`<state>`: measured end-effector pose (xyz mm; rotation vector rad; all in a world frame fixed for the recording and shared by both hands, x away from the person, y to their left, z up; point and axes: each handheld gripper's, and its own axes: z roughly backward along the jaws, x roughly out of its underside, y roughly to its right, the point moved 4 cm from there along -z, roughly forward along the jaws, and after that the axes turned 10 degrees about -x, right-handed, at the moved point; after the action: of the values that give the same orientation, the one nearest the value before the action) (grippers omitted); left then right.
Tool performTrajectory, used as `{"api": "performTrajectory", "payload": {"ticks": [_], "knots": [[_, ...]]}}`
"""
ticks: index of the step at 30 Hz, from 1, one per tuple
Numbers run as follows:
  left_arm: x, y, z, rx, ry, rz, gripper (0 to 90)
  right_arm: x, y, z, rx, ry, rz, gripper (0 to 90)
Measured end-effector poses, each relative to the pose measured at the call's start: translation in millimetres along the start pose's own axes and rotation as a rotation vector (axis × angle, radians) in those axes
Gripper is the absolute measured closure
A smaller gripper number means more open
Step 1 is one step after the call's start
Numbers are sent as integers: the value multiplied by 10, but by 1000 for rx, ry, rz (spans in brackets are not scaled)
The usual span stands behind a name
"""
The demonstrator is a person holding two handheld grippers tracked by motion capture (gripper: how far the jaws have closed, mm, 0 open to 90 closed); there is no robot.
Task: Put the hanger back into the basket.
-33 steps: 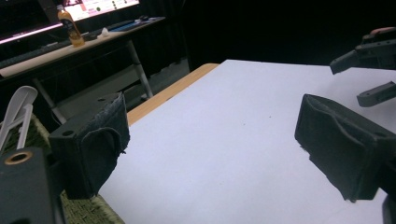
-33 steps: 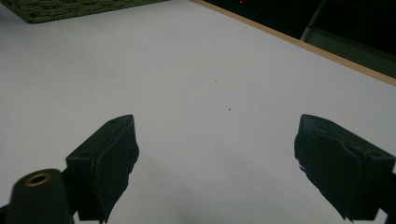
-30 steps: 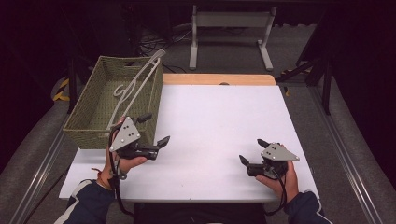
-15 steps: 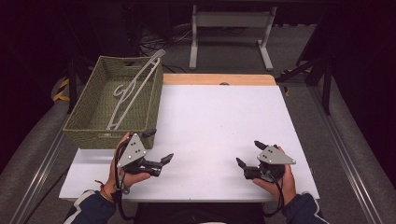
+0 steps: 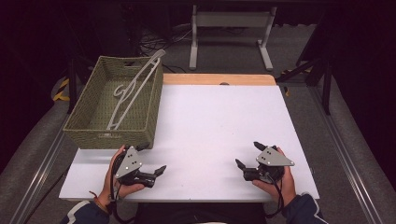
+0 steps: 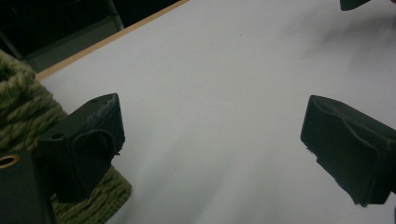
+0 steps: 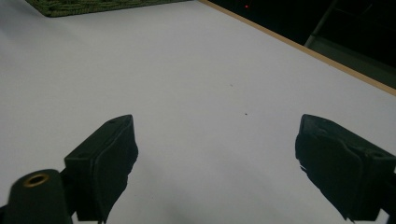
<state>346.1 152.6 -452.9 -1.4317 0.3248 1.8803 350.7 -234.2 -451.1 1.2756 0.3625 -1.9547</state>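
1. The left gripper (image 5: 152,164) is now low in the lower left of the high view, near the front edge of the white bench (image 5: 215,126). A second ago it was up by the front wall of the green basket (image 5: 88,135). It has pulled back toward the person.
2. Its jaws are wide apart and hold nothing. In the left gripper view the woven basket wall (image 6: 21,107) sits at the left edge, just beside one jaw.
3. The right gripper (image 5: 250,156) rests in the lower right of the high view. It has hardly moved. Its jaws are wide too, with only bare bench between them.
4. The grey hanger (image 5: 133,88) lies inside the basket, in the upper left. One end pokes up over the far rim.
5. I think the hanger job is done, since both hands are back and empty.
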Motion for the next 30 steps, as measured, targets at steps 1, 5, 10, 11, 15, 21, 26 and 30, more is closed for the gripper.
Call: {"api": "performTrajectory", "payload": {"ticks": [1,5,10,11,15,21,26,30], "knots": [[23,-4,15,-10,-2,6,68,7,1,1,2,-5,1,129],[82,-46,67,-30,-11,16,68,11,-5,-2,0,-7,3,129],[108,-124,69,-48,-8,45,68,2,-15,0,-4,-1,6,129],[108,-126,65,-52,-7,45,68,5,-16,5,-3,-1,11,129],[106,-134,49,-44,-6,59,68,12,-16,10,-2,-1,12,129],[110,-133,44,-36,-10,53,68,5,-22,38,1,0,11,128],[112,-131,45,-30,-11,48,68,-2,-43,31,-2,-2,18,128],[111,-139,40,-34,-6,49,66,5,-41,13,-6,-7,16,128]]}}
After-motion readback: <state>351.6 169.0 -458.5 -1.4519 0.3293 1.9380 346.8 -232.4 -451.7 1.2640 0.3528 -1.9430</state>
